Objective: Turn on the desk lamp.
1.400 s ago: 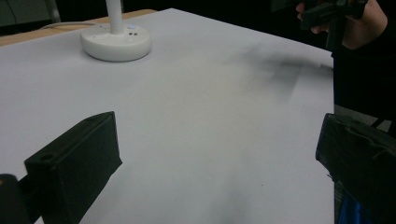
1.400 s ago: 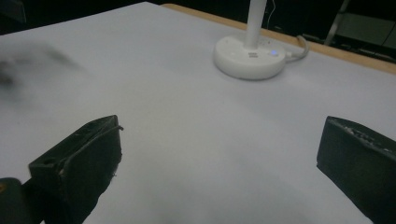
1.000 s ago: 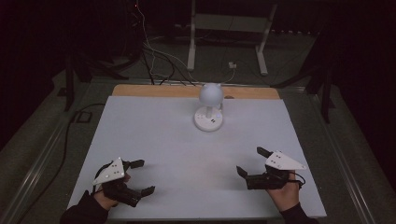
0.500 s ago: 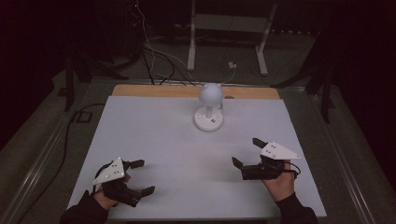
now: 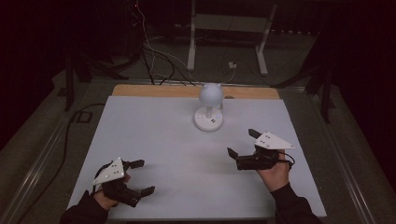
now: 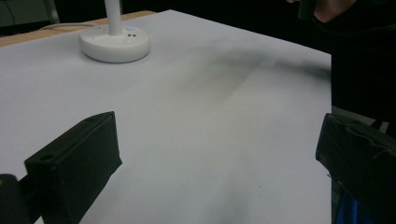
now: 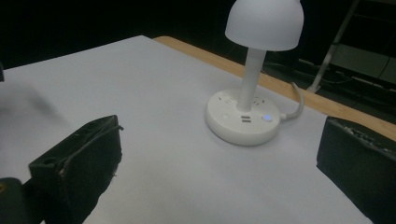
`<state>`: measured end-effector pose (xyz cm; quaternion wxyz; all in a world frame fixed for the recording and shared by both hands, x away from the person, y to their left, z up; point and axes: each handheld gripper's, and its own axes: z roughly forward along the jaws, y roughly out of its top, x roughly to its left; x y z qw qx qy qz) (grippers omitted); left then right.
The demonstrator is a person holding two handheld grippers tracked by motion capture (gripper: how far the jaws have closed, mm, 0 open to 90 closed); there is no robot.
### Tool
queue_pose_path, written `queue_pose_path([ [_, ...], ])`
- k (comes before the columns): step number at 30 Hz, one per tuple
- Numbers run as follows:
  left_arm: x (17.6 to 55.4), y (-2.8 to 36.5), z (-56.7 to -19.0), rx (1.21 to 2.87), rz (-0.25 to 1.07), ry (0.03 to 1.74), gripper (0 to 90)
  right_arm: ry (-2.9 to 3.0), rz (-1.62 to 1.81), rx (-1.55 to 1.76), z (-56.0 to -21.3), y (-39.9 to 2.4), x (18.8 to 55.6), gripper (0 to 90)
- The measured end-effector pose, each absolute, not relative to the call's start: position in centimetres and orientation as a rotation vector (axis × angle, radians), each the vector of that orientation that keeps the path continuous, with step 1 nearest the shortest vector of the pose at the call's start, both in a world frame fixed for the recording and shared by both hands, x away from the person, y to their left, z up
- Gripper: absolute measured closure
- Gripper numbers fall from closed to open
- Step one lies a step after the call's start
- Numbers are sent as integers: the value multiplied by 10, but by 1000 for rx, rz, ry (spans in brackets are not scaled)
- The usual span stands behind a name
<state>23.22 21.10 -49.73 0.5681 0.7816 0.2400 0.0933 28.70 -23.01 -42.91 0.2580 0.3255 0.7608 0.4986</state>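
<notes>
While both grippers gape wide and empty, the right gripper (image 5: 242, 144) faces the lamp (image 7: 254, 70), likely to reach it; the left gripper (image 5: 141, 177) waits.

Our right gripper (image 5: 241, 143) has moved up the table (image 5: 154, 135) and inward, from near the front right corner toward the lamp (image 5: 209, 107). It now sits closer to the lamp's base, jaws wide apart, and more of our right forearm (image 5: 289, 203) shows.
</notes>
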Motion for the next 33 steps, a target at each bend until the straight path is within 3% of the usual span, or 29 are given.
queue_pose_path([
  [33,231,211,-497,1837,218,557,3,2078,1349,871,-430,-186,335,0],
])
